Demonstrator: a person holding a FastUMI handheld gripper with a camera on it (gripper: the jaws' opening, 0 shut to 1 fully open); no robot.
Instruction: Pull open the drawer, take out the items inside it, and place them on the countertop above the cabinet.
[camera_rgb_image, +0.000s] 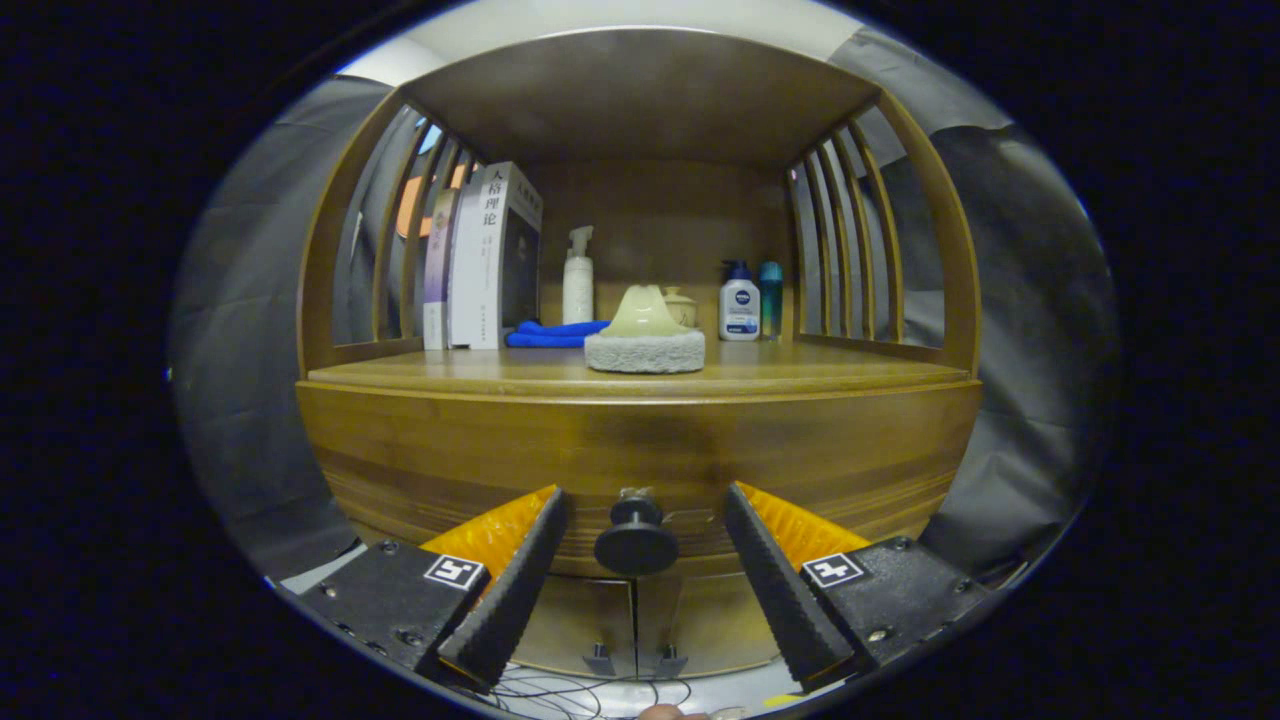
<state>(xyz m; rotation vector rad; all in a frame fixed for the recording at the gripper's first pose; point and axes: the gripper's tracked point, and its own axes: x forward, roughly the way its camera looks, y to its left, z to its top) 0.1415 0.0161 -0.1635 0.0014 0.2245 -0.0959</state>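
Tongs (636, 570) stand wide, one finger to each side of the dark round knob (636, 543), touching nothing. That knob sits on the closed drawer (640, 450), a smooth varnished wood front under the bench (800, 378). Small, hard and likely slick, the knob looks best pinched behind its flared head; the drawer probably slides stiffly.
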